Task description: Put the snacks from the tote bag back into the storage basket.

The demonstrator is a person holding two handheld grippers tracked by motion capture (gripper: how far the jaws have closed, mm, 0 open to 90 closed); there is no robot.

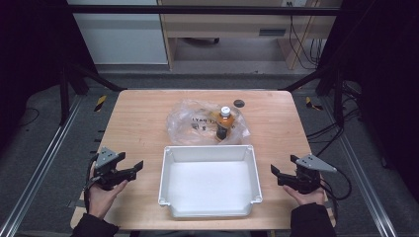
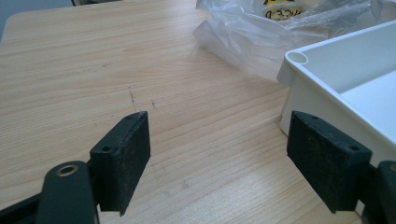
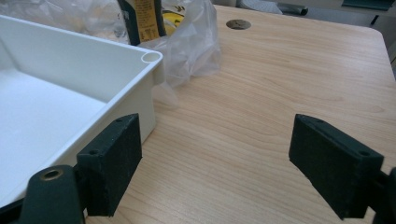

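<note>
I see a white tray (image 1: 210,180) sitting empty between my two tools, with a clear plastic bag (image 1: 197,123) just beyond its far rim and a bottle (image 1: 224,123) with a white cap standing upright in that bag. My left gripper (image 1: 129,170) rests on the wooden table (image 1: 138,118) near the tray's left wall, its jaws spread wide with nothing between them (in its own view the tray's corner sits just past the right-hand jaw). My right gripper (image 1: 280,174) mirrors it near the tray's right wall, jaws equally wide and empty. A small dark disc (image 1: 239,103) lies well beyond both, past the bag.
</note>
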